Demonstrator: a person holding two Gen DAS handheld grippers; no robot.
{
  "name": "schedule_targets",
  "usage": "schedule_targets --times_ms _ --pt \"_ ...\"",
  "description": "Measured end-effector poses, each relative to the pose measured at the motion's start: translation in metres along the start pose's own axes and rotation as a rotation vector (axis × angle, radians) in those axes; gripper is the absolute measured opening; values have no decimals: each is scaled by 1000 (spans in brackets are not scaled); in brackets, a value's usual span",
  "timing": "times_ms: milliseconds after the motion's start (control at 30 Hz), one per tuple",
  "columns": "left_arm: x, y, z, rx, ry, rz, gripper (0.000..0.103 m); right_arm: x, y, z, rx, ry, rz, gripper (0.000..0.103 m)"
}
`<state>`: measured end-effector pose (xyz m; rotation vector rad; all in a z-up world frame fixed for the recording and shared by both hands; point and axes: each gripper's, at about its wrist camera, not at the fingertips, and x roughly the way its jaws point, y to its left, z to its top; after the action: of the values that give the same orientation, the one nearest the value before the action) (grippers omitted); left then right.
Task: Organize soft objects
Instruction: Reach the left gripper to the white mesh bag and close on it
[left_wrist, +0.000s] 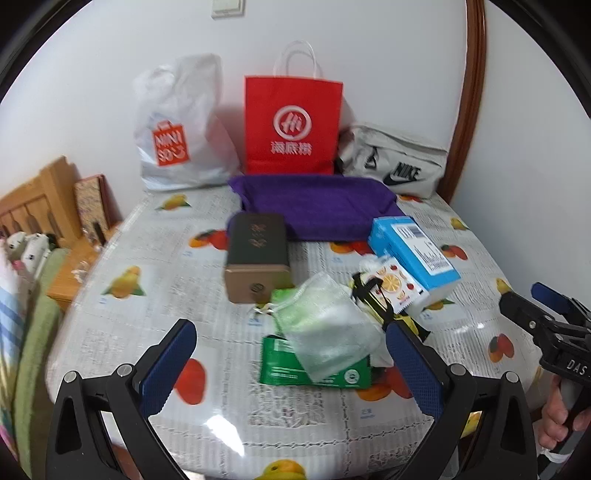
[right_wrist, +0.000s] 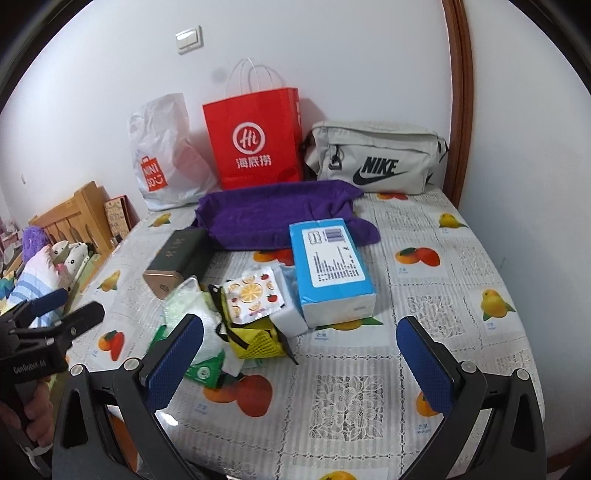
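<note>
Both grippers hover low over the near edge of the table (right_wrist: 424, 258), pointing toward the back wall, each held by a hand at its handle. The left gripper (left_wrist: 291, 354) has its blue pads spread wide and holds nothing; its opening frames the heap of soft things just ahead. The right gripper (right_wrist: 299, 354) is likewise spread and empty, with bare tablecloth between its pads. Taking the blue tissue pack (right_wrist: 330, 267) as the landmark: it lies flat, long axis running from the near edge toward the wall, label up. Touching its left side is a fruit-printed wipe packet (right_wrist: 253, 295), tilted on a yellow mesh pouch (right_wrist: 258, 341). Farther left lie a pale green mesh bag (left_wrist: 325, 325) slanting over a green packet (left_wrist: 280, 369), and a dark tin box (left_wrist: 256, 254). Behind the pack a purple towel (right_wrist: 266, 218) stretches crosswise, and behind that stand a red paper bag (right_wrist: 255, 136), a white plastic bag (right_wrist: 162, 147) and a grey Nike bag (right_wrist: 376, 158).
</note>
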<state>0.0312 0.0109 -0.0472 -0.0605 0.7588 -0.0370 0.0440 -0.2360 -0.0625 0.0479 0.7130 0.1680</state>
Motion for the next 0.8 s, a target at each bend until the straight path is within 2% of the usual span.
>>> schedule_targets --times_ms 133,300,433,800 --pt "23 0 -5 9 34 6 103 17 -3 -2 -1 23 -7 103" --pt "51 5 -13 -25 65 -24 103 37 -14 -5 12 40 -16 103" --pt "75 1 -20 -5 111 -35 103 55 -23 -8 37 71 -3 103" --pt "115 -16 -29 36 170 -94 103 88 -33 -16 44 133 11 103"
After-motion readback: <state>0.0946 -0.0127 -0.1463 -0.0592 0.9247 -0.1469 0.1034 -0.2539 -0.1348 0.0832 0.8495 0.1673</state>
